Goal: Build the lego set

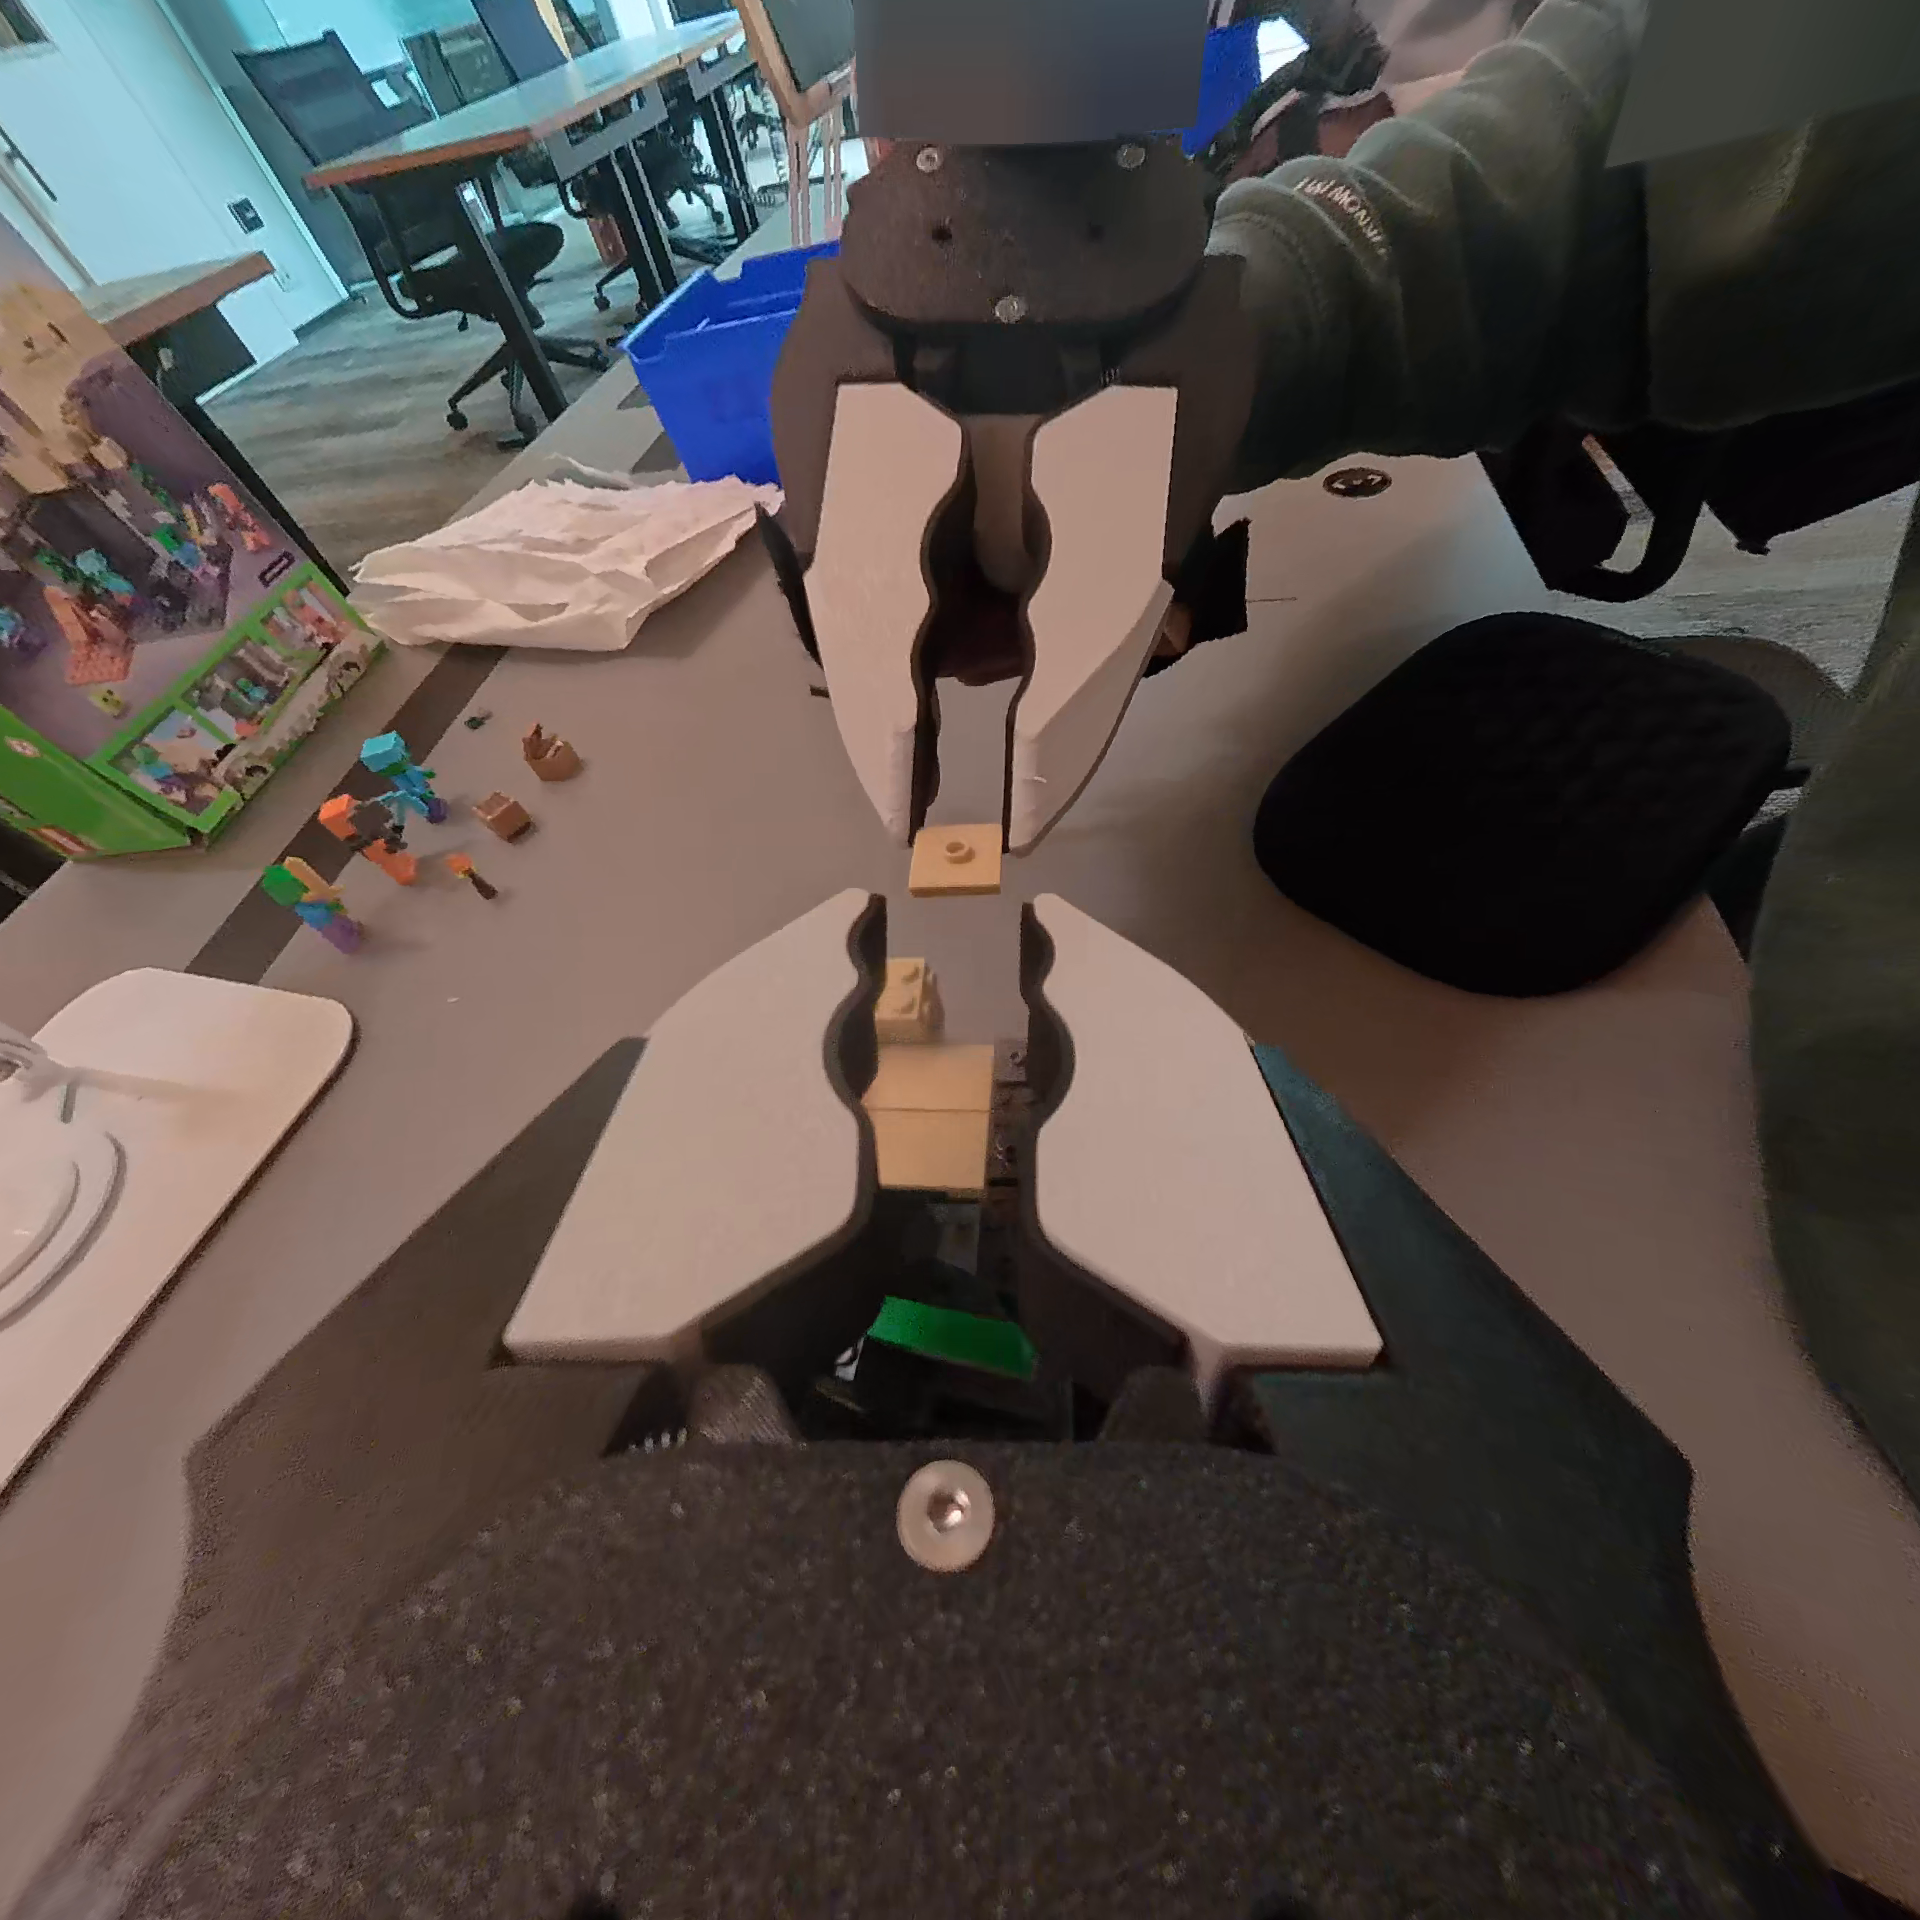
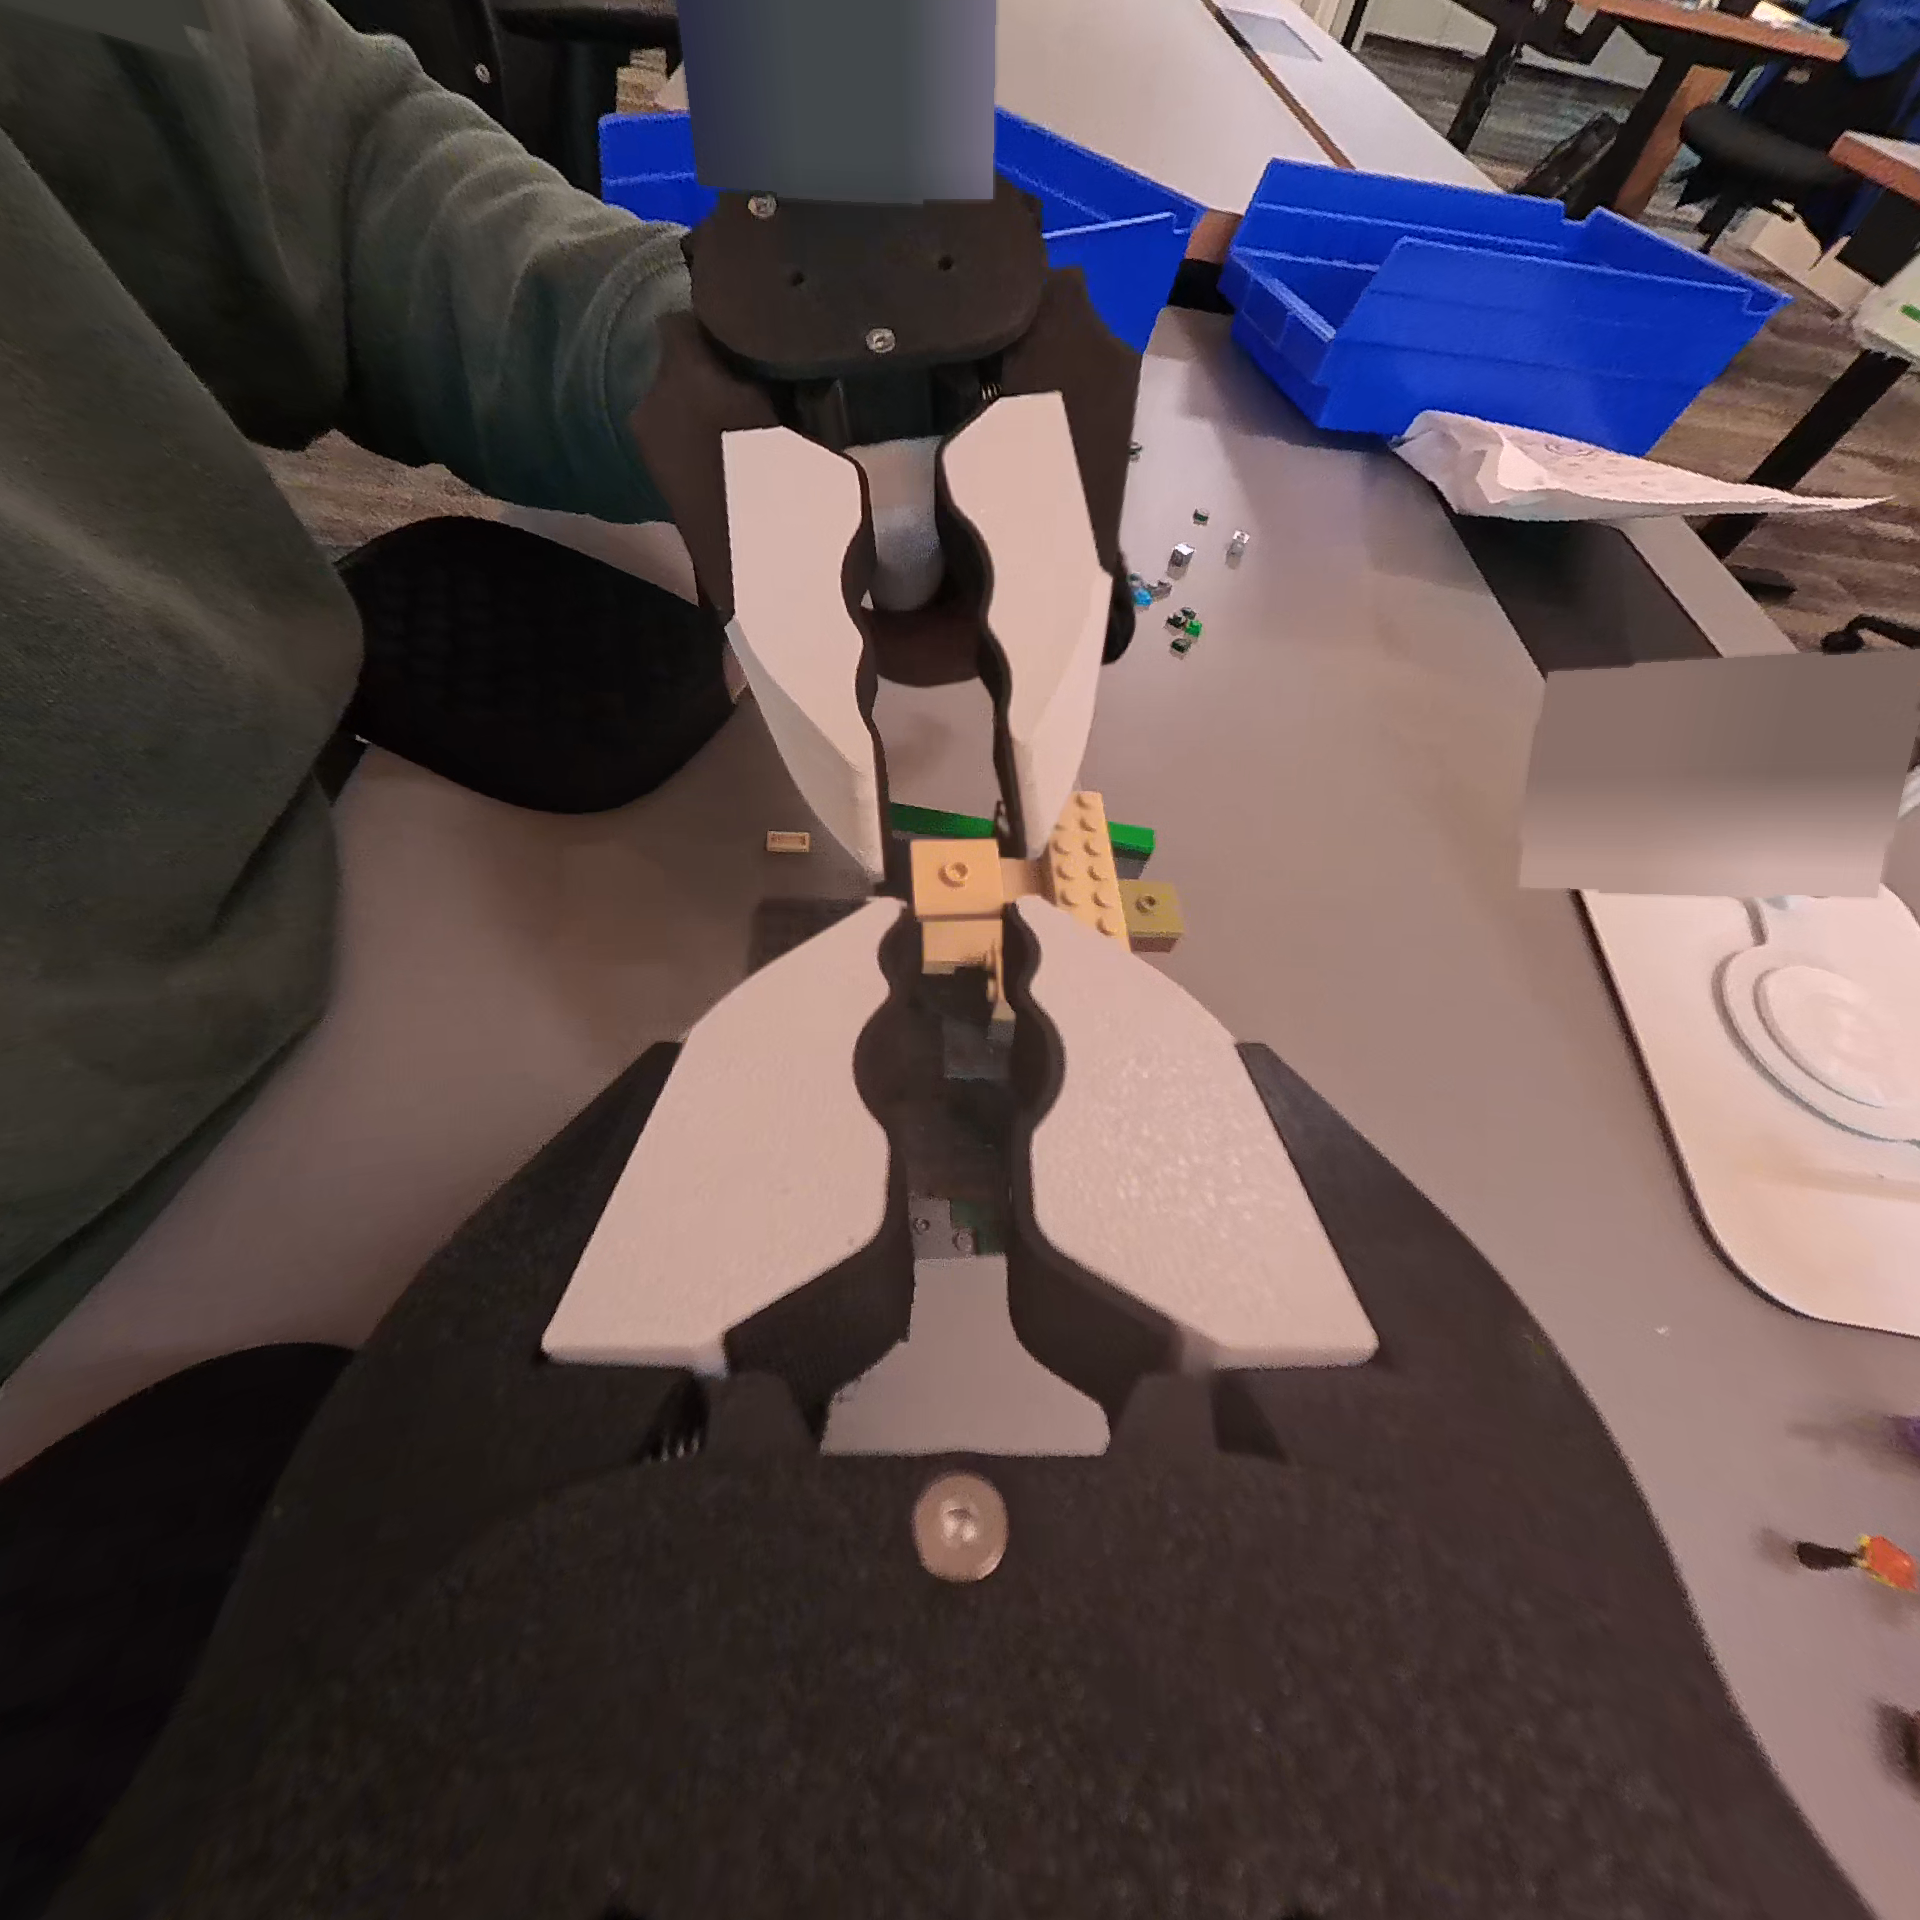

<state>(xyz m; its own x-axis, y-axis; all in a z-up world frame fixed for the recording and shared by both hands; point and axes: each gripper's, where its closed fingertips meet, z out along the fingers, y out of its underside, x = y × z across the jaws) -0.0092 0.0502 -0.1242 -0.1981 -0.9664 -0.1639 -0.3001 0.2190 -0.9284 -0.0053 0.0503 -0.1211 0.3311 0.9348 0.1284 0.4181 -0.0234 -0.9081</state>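
Observation:
My left gripper is shut on the sides of a small lego build of tan bricks, with a green piece lower down. My right gripper comes in from the opposite side, tip to tip, shut on a tan square plate with one stud. It holds the plate just above the build's top brick. In the right wrist view my right gripper holds the plate against the left gripper. A tan studded plate and green base stick out beside them.
On the grey table are a lego box, minifigures, brown pieces, a white paper bag, blue bins, loose small pieces, a small tan piece and a white pad. A black cushion lies by the person's green sleeve. The tips of both grippers are at nearly the same place.

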